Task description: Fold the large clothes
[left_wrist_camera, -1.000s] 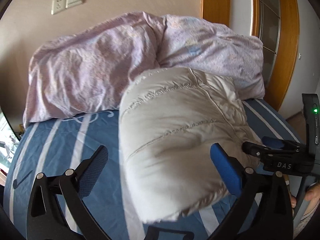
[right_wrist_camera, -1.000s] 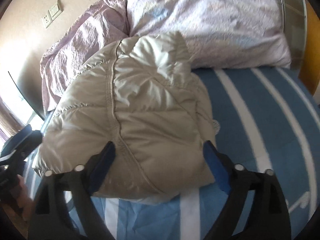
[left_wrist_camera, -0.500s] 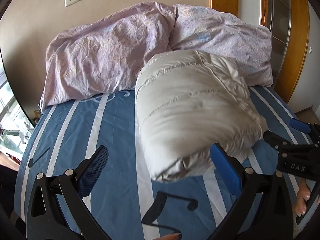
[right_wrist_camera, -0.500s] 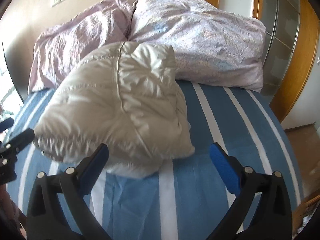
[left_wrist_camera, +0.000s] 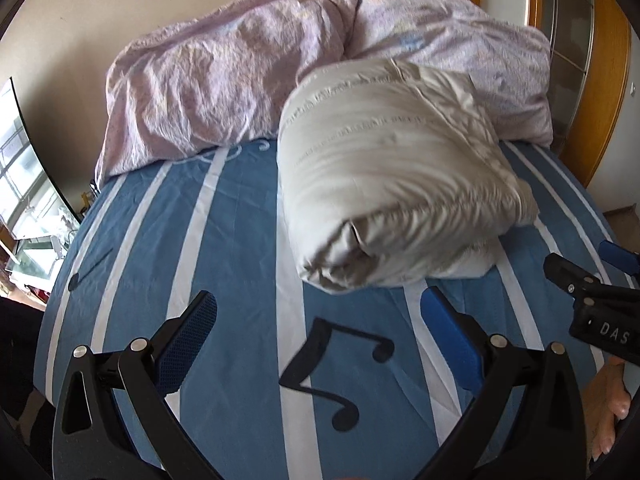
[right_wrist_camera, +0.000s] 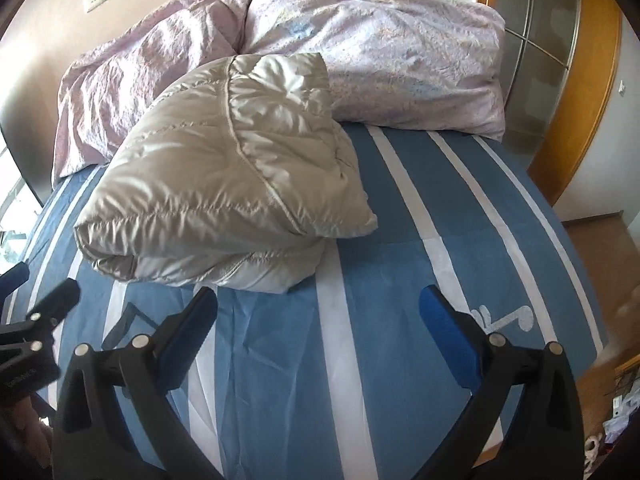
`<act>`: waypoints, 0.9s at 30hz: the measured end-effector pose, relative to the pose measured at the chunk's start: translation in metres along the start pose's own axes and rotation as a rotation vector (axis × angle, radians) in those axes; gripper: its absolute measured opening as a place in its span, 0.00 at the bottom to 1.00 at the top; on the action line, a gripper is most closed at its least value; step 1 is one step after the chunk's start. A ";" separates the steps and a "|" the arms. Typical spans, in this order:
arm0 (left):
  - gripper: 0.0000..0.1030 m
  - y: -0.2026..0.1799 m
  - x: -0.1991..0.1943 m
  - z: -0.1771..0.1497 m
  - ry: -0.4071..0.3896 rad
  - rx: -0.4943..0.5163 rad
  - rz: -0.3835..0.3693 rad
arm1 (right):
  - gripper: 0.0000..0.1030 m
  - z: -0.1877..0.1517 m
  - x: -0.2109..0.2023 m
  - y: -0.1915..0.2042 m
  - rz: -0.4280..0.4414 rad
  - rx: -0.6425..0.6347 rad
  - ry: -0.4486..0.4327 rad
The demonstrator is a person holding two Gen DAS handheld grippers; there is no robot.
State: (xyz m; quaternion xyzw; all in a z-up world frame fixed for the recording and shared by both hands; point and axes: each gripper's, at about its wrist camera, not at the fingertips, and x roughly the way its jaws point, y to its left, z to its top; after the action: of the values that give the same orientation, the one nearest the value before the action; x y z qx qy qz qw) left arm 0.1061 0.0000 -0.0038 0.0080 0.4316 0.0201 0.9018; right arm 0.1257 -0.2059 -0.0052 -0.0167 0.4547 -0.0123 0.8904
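A beige quilted down jacket lies folded into a thick bundle on the blue striped bed sheet, its far end against the pillows. In the right wrist view the same jacket sits left of centre. My left gripper is open, held back from the bundle's near edge with nothing between its fingers. The right gripper is open too, just short of the jacket and holding nothing. The right gripper's tip shows at the right edge of the left wrist view.
Lilac bedding is heaped against the wall behind the jacket. A wooden door frame stands to the right of the bed. Black music-note prints mark the sheet. Floor shows past the bed's right edge. A window is at left.
Both grippers have drawn back from the jacket, which earlier sat between their fingers and now rests on the bed ahead of them. More of the sheet shows in front.
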 end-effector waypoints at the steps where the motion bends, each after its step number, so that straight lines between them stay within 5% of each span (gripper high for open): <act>1: 0.99 -0.001 0.001 -0.001 0.012 0.002 -0.003 | 0.98 -0.001 0.000 0.002 -0.001 -0.013 0.011; 27: 0.99 0.002 -0.001 -0.010 0.107 -0.013 -0.008 | 0.98 -0.010 -0.011 0.006 -0.024 -0.102 0.095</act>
State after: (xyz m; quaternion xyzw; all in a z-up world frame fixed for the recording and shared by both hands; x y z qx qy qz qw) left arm 0.0975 0.0015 -0.0087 -0.0007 0.4789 0.0195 0.8777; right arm 0.1106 -0.1998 -0.0023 -0.0670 0.4962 -0.0007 0.8656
